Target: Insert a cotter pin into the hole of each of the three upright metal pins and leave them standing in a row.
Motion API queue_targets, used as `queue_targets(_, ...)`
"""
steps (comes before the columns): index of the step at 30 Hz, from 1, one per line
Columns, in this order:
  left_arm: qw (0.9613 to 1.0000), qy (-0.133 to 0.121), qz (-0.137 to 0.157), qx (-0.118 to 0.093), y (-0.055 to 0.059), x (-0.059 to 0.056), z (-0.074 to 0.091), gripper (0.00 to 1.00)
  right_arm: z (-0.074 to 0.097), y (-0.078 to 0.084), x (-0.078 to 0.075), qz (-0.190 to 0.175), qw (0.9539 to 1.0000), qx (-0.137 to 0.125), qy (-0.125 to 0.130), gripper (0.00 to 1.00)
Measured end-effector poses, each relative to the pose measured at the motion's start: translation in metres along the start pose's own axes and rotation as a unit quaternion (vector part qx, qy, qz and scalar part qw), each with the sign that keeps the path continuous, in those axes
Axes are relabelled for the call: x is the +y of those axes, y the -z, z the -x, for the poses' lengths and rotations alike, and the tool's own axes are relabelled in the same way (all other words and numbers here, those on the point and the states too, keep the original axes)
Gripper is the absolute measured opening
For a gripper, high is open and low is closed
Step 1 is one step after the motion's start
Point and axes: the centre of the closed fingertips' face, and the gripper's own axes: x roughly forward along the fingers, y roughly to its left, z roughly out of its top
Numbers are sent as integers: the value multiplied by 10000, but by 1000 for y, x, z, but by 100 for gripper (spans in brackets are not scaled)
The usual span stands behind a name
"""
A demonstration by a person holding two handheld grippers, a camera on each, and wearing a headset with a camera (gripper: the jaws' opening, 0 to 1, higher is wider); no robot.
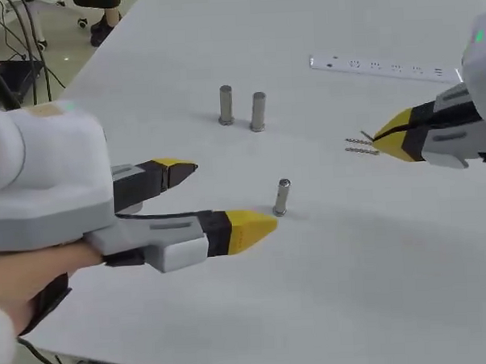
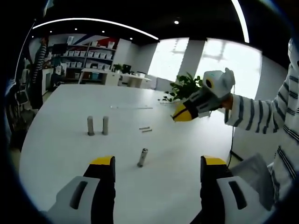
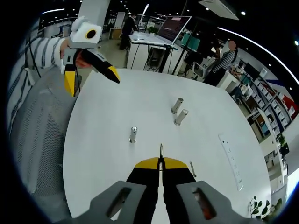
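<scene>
**Q:** What did your tongs have at that moment?

**Me:** My right tongs (image 3: pixel 160 163) were closed on a cotter pin (image 3: pixel 161 150), with its thin shank poking out past the yellow tips. My left tongs (image 1: pixel 215 195) stood wide open and held nothing. One tip was close beside the near metal pin (image 1: pixel 281 196) but not touching it.

**Q:** And the other parts?

**Me:** A far metal pin (image 1: pixel 226 104) and its neighbour (image 1: pixel 258 111) stood upright side by side, well apart from the near one. Two loose cotter pins (image 1: pixel 360 151) lay on the table (image 1: pixel 352 274) just beside my right tips.

**Q:** How did you mean to do the insertion well?

**Me:** I judged the left tongs should close low on the near metal pin to steady it and leave its top free. I couldn't make out the hole, as it was too small to see. So I reckoned on turning the pin until the hole faced my right hand, then bringing the cotter pin in level and straight along its own line. A skewed push could have tipped the pin over.

**Q:** Was there room to move?

**Me:** Plenty. Bare table lay all around the near metal pin, and the power strip (image 1: pixel 383 67) sat far back. The table's near edge was down by my left hand, away from the work. The loose cotter pins were the one thing my right tongs might have swept aside.
</scene>
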Motion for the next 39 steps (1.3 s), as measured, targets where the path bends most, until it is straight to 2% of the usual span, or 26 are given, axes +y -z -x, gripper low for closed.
queue_targets(5, 9999, 120, 19, 12, -3, -6, -3, 68, 10, -5, 11, 119, 9992, -182, 340, 0)
queue_targets(9, 9998, 180, -19, 72, -3, -10, -5, 64, 14, -12, 26, 177, 9984, -323, 433, 0)
queue_targets(10, 9997, 228, -15, 64, -3, -12, -6, 62, 15, -14, 30, 323, 9975, -342, 520, 0)
queue_targets(12, 9995, 311, 18, 61, -4, -16, -8, 60, 13, -12, 37, 356, 9972, -359, 550, 0)
queue_targets(16, 9989, 457, 35, 108, -4, -22, -11, 57, 12, -15, 52, 371, 9968, -442, 549, 0)
queue_targets(23, 9966, 730, 59, 372, -2, -32, -20, 50, 9, -20, 70, 441, 9960, -530, 562, 0)
queue_targets(29, 9938, 997, 128, 476, -2, -41, -29, 42, 8, -22, 76, 628, 9946, -510, 647, 0)
queue_targets(39, 9891, 1331, 297, 555, -1, -58, -43, 30, 6, -23, 89, 807, 9940, -487, 560, 0)
